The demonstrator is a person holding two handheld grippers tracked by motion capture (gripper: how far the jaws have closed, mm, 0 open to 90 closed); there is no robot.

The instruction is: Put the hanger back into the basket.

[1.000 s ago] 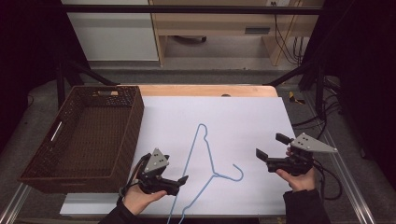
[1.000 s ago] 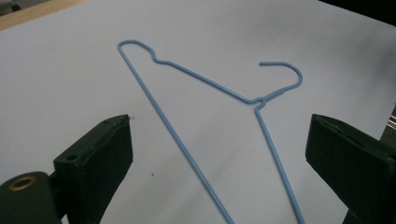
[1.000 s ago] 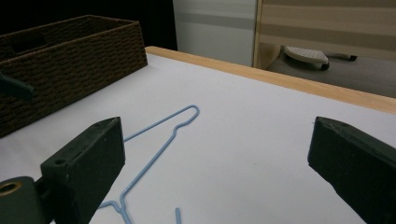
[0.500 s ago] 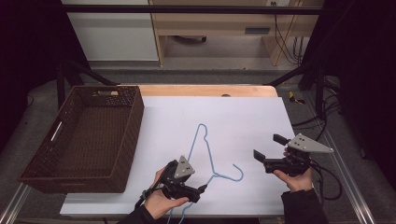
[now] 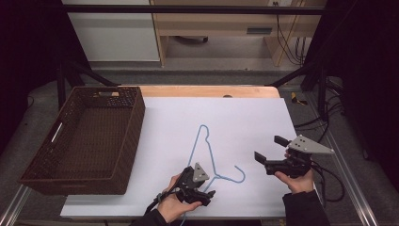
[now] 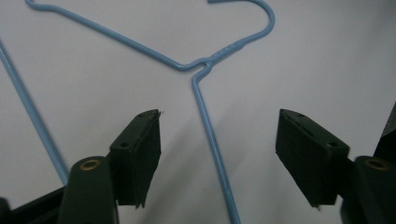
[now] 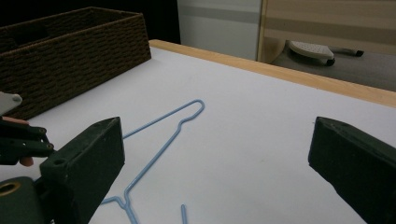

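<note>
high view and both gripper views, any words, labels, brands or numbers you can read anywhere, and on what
None can be read.
Blue wire hanger: no marking visible.
Brown wicker basket: no tag or label visible.
Left gripper and right gripper: black jaws bare of print.
Pale panel on the furniture behind the table: too small and blurred to tell whether it carries text.

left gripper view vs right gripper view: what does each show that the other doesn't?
Left gripper view: the hanger's twisted neck and full hook, with one wire arm running between its open jaws.

Right gripper view: the wicker basket, the table's wooden edge, the hanger's far shoulder loop, the left gripper at the frame edge.

Both: the blue hanger lying flat on the white sheet.
</note>
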